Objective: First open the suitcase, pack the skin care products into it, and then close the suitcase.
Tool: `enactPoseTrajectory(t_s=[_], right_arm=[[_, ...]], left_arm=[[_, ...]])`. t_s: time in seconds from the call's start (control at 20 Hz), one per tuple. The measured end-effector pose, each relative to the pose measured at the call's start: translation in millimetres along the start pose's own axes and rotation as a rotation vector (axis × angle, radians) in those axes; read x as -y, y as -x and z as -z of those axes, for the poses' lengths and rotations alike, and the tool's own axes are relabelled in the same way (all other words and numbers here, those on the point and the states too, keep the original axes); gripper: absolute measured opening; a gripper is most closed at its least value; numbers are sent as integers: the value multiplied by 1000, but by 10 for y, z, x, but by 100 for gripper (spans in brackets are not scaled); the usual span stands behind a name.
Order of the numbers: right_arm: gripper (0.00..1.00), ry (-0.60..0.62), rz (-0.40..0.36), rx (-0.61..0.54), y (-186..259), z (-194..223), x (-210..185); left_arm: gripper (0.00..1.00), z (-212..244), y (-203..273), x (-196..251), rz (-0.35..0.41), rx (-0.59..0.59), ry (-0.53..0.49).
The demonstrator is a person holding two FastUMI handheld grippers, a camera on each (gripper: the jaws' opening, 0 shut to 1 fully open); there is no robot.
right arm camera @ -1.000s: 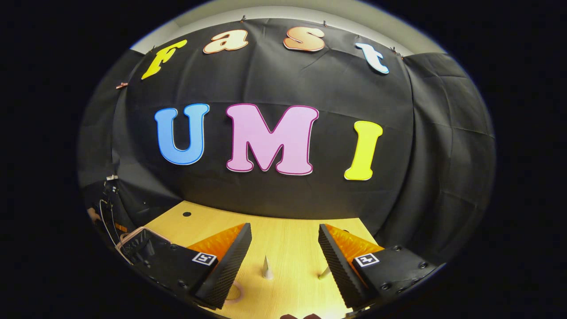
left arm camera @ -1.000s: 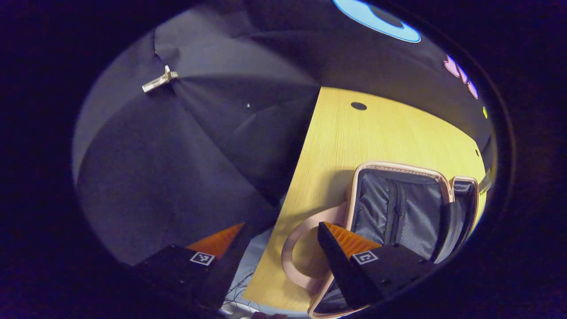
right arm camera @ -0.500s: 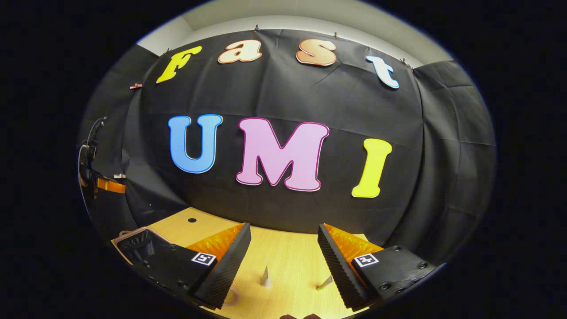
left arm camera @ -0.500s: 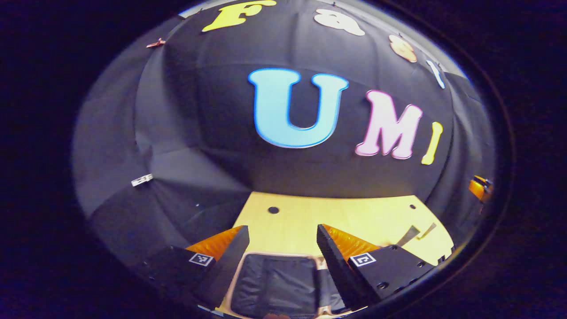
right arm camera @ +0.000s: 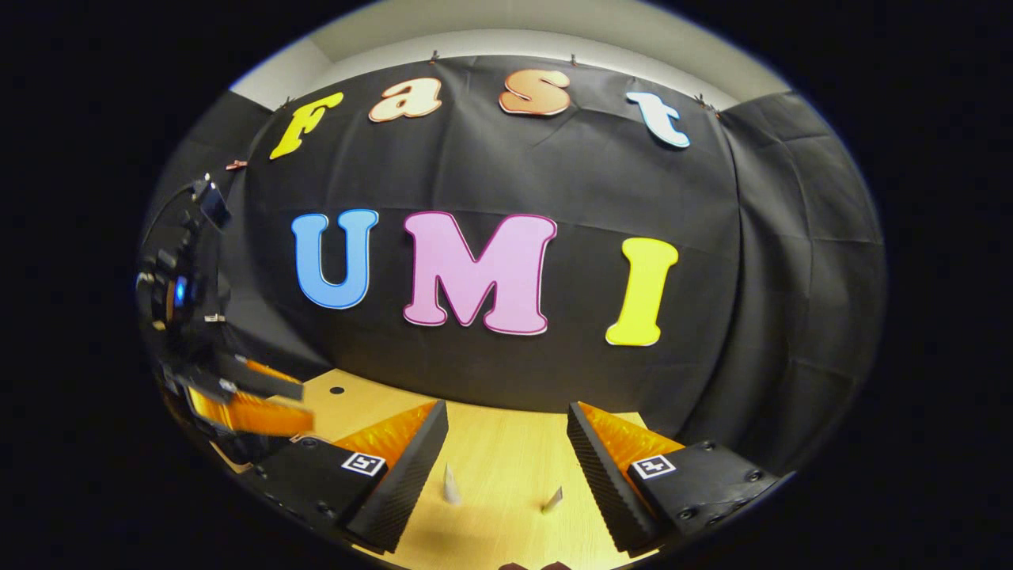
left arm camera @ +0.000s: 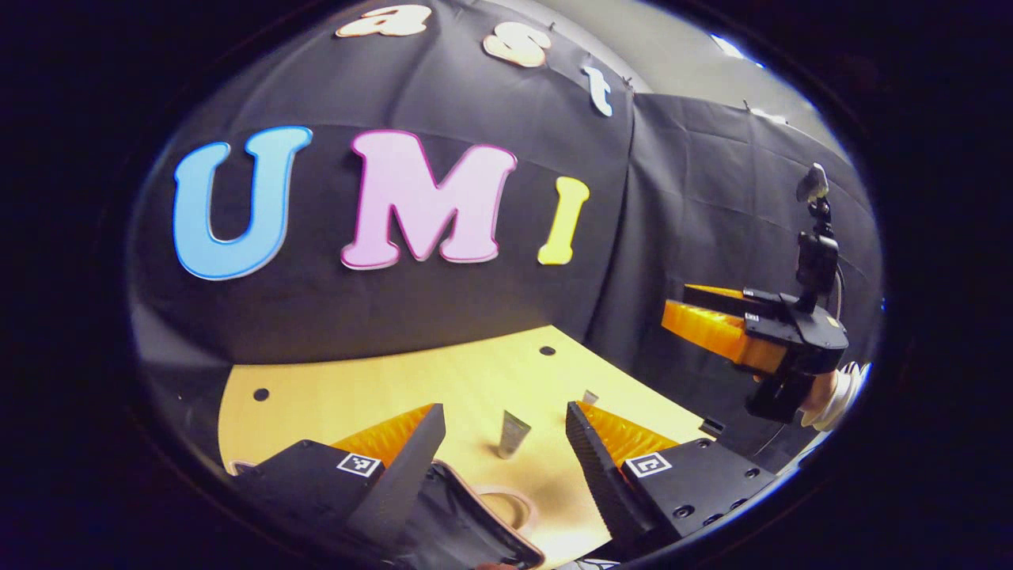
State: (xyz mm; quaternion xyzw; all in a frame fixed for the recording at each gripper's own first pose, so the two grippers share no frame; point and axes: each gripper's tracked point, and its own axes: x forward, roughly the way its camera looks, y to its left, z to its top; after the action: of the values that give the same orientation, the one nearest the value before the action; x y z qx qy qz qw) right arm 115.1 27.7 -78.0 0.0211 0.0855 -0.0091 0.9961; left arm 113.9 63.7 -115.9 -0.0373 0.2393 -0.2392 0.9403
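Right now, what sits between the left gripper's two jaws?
In the left gripper view, a small upright tube stands on the wooden table beyond the open left gripper, untouched.

Suitcase cut off by the lower edge of the left gripper view, partly hidden behind the left gripper. Second tube half hidden behind a finger. In the right gripper view, two tubes too small to identify.

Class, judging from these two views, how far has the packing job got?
Opened: the pink-trimmed suitcase shows its dark lining. In hand: nothing; the left gripper and right gripper are both open and empty. Left: two small pale skin care tubes stand unpacked on the yellow wooden table; then closing.
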Motion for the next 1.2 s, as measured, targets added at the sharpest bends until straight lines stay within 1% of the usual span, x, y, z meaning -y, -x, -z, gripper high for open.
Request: enactPoseTrajectory(t_s=[0.05, 0.15, 0.25, 0.3, 0.45, 0.5, 0.6, 0.65, 0.85, 0.9, 0.95, 1.05, 1.1, 1.15, 1.2], right_arm=[[96, -12, -2, -7, 24, 43, 53], [96, -11, -1, -19, 54, 143, 171], [96, -28, -24, -52, 74, 327, 243], [96, -38, -24, -81, 75, 462, 314], [96, -57, -33, -177, 66, 870, 476], [96, -59, -36, -198, 38, 994, 534], [96, -62, -48, -257, -25, 1285, 630], [96, -63, -57, -282, -63, 1427, 665], [96, -82, -108, -377, -295, 1923, 713], [97, -91, -122, -393, -353, 2020, 704], [97, -97, -133, -408, -422, 2122, 702], [97, -105, -143, -445, -578, 2381, 728], [97, -109, -149, -467, -652, 2524, 717], [97, -109, -152, -491, -722, 2665, 719], [96, -112, -156, -513, -775, 2798, 728]], left_arm=[[96, 113, -150, 104, 19, -41, 12], [96, 307, -435, 186, 25, -109, 26], [97, 408, -716, 165, 45, -174, 75], [97, 441, -822, 92, 41, -206, 109], [97, 645, -1257, -317, -45, -282, 157], [97, 776, -1461, -349, -65, -294, 155], [97, 987, -1791, -544, -135, -337, 140], [97, 1057, -1927, -594, -160, -353, 143], [96, 1217, -2305, -663, -210, -380, 174], [96, 1233, -2358, -702, -246, -379, 162], [76, 1263, -2416, -783, -289, -376, 156], [38, 1230, -2429, -772, -291, -379, 177], [37, 1223, -2403, -739, -282, -393, 197], [34, 1229, -2366, -699, -277, -404, 210], [36, 1232, -2347, -682, -276, -410, 214]])
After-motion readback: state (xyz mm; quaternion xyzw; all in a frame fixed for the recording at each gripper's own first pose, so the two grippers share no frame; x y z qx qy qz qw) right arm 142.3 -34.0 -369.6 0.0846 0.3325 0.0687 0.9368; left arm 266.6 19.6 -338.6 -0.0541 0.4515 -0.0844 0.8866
